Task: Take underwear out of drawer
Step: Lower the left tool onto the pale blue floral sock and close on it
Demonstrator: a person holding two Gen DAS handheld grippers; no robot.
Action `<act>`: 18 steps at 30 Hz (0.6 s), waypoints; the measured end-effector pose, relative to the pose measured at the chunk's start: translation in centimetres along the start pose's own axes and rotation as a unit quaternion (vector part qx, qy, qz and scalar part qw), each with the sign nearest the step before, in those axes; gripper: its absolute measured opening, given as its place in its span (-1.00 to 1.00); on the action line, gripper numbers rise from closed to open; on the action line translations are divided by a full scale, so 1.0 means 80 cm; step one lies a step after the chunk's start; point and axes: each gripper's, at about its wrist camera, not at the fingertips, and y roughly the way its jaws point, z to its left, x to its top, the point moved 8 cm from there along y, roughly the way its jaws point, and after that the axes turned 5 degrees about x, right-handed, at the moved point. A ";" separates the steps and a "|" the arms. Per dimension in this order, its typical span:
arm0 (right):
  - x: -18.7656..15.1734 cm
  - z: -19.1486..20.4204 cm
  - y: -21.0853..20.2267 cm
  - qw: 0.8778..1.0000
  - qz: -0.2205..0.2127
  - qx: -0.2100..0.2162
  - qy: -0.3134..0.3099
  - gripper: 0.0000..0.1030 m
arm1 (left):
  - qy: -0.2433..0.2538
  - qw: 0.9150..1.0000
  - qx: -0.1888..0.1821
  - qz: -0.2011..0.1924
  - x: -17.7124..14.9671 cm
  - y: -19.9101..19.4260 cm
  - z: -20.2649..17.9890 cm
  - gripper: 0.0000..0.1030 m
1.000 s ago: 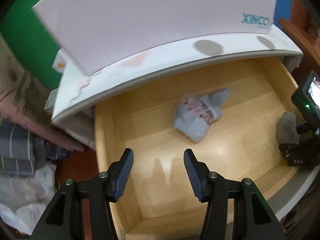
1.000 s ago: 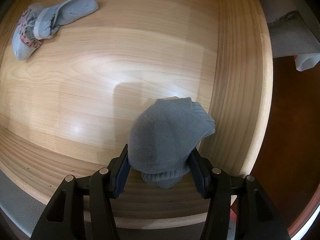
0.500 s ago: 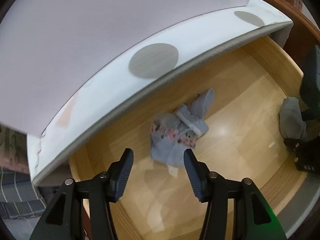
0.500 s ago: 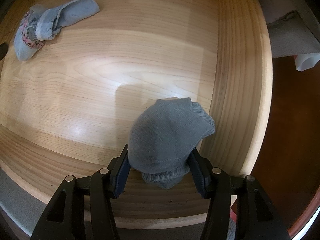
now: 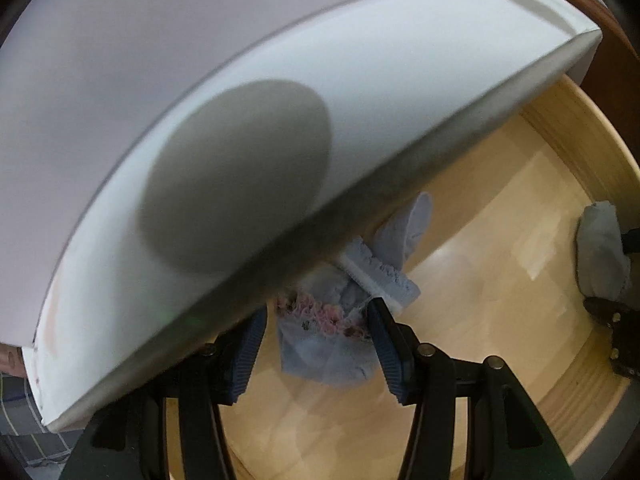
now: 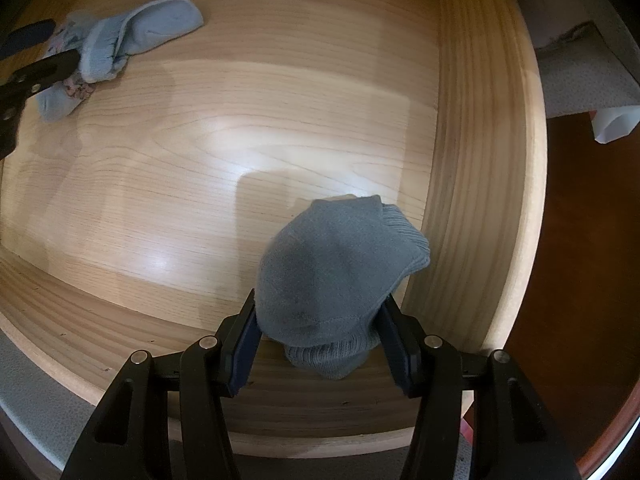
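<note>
A light blue piece of underwear (image 5: 324, 356) with a pink floral band lies crumpled on the floor of the wooden drawer (image 5: 480, 320). My left gripper (image 5: 316, 350) is open and straddles it, one pad on each side, the right pad at the cloth's edge. The right wrist view shows the same underwear (image 6: 140, 36) at the far left, with a left fingertip (image 6: 36, 72) over it. Near the drawer's right wall, my right gripper (image 6: 316, 344) is shut on a grey knitted garment (image 6: 332, 272), which bulges above the pads. From the left wrist, that grey garment (image 5: 598, 248) appears at the right edge.
The white cabinet top (image 5: 360, 100) with a grey round patch overhangs the drawer just above my left gripper and hides the drawer's back. The drawer's right wall (image 6: 472, 160) stands close beside the grey garment. A dark brown surface (image 6: 580, 260) lies beyond it.
My left gripper has come down and forward into the drawer, under the white top, until its fingers straddle the light blue underwear. The right gripper and its grey garment have not moved.
</note>
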 end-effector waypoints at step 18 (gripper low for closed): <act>-0.002 -0.006 0.001 1.000 -0.003 0.006 -0.002 0.03 | -0.009 1.000 -0.022 0.015 0.029 0.033 -0.001 -0.35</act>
